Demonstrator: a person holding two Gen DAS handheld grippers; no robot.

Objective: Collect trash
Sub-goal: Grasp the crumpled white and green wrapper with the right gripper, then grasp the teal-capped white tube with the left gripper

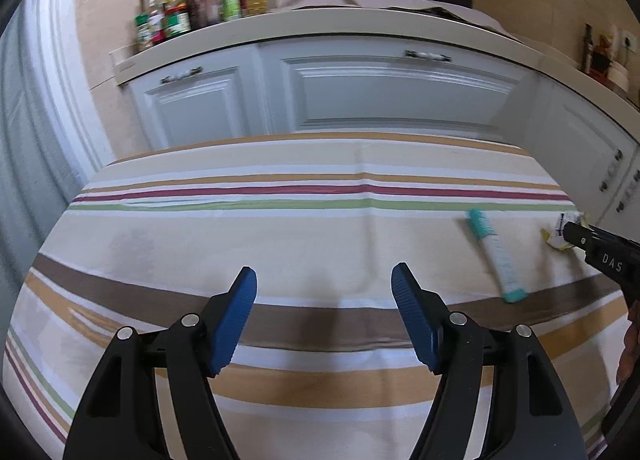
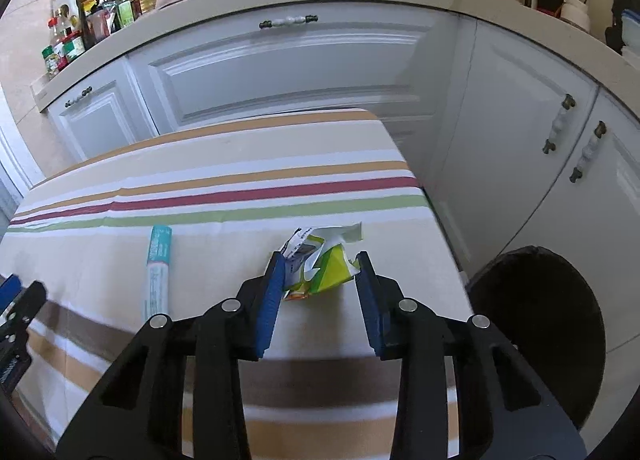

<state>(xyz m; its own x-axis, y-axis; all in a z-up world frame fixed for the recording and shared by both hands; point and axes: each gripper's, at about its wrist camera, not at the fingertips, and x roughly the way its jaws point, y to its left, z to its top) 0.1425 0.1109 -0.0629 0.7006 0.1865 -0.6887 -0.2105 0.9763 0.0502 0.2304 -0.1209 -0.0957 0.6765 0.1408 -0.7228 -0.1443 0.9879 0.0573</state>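
Tablecloth [image 2: 224,148] edge beside crumpled carton [image 2: 320,272]

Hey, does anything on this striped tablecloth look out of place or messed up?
Yes. A crumpled, torn yellow-green carton lies near the table's right edge, between the right gripper fingers. A white and teal tube lies loose to its left. Both look like litter on the tablecloth. Nothing looks spilled.
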